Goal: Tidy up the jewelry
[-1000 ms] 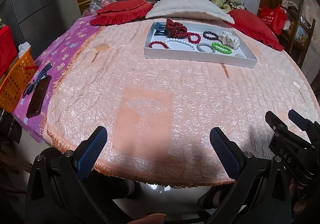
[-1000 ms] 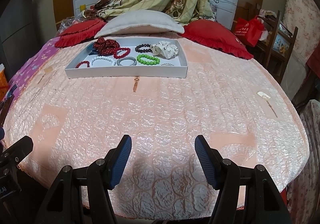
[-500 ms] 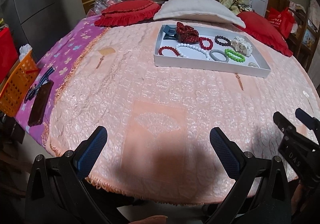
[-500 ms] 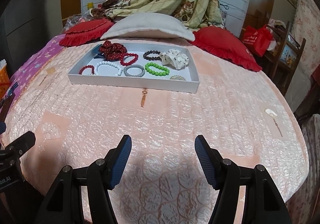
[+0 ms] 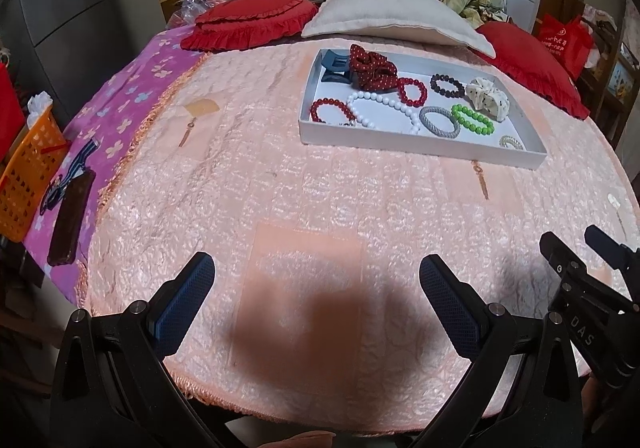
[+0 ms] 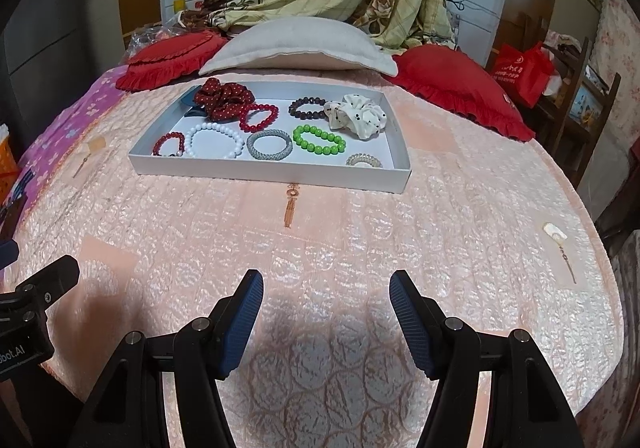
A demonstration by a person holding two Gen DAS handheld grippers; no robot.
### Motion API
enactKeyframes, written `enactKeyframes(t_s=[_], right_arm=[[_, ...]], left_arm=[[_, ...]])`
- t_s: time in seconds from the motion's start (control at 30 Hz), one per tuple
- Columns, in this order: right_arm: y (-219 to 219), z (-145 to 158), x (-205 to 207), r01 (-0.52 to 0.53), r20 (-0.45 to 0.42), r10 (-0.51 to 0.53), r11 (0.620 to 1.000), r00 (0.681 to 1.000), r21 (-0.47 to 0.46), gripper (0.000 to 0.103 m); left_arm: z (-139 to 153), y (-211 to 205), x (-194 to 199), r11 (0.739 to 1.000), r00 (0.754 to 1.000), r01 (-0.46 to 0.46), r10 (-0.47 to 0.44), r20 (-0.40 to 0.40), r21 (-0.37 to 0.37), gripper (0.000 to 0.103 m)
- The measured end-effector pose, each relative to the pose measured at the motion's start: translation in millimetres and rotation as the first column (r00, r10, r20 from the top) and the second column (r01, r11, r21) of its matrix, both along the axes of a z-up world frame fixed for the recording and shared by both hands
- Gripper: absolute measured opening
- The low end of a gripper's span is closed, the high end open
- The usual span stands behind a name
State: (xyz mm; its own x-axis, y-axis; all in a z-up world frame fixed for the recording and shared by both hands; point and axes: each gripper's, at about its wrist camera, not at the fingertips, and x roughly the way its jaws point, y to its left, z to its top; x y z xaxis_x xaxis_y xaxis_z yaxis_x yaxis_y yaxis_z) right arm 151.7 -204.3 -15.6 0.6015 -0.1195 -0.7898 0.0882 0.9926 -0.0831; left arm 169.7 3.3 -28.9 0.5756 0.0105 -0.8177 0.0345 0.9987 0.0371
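Jewelry tray (image 6: 272, 172) lies on the bed (image 6: 360, 240) at 12 o'clock from my right gripper (image 6: 326, 324), well apart. Left gripper (image 5: 316, 308) sees it at 1 o'clock. Both jaws wide open, w/ nothing between.

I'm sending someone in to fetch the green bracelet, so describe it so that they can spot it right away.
On the bed's pink quilt sits a shallow white tray in front of the pillows. The green bracelet lies in its front row, between a silver-grey bangle and a white dotted scrunchie. It is the only bright green thing there.
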Motion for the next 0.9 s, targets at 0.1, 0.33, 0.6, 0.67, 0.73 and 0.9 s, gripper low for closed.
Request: enactKeyframes(t_s=[0.1, 0.33, 0.6, 0.67, 0.73, 0.9], right_arm=[[-3, 2, 4, 0.005, -0.005, -0.005, 1.000, 1.000, 0.000, 0.063], [-8, 9, 20, 0.001, -0.006, -0.001, 1.000, 1.000, -0.005, 0.063], [-8, 3, 41, -0.013, -0.031, 0.013, 1.000, 0.999, 0.001, 0.063], [-6, 0, 47, -0.021, -0.040, 0.021, 1.000, 0.999, -0.001, 0.063], [-5, -3, 52, -0.031, -0.045, 0.031, 1.000, 0.999, 0.002, 0.063], [-2, -12, 62, -0.048, -0.060, 0.048, 0.999, 0.997, 0.006, 0.063]], left_arm=[[4, -1, 7, 1.000, 1.000, -0.002, 0.002, -0.001, -0.006, 0.102], [10, -2, 29, 1.000, 1.000, -0.008, 0.008, 0.001, -0.012, 0.102], [2, -1, 47, 1.000, 1.000, -0.017, 0.016, -0.024, -0.021, 0.102], [-2, -1, 53, 1.000, 0.999, -0.016, 0.016, -0.035, -0.021, 0.102], [-4, -1, 58, 1.000, 0.999, -0.016, 0.015, -0.038, -0.019, 0.102], [-9, -1, 66, 1.000, 0.999, -0.017, 0.017, -0.034, -0.009, 0.102]])
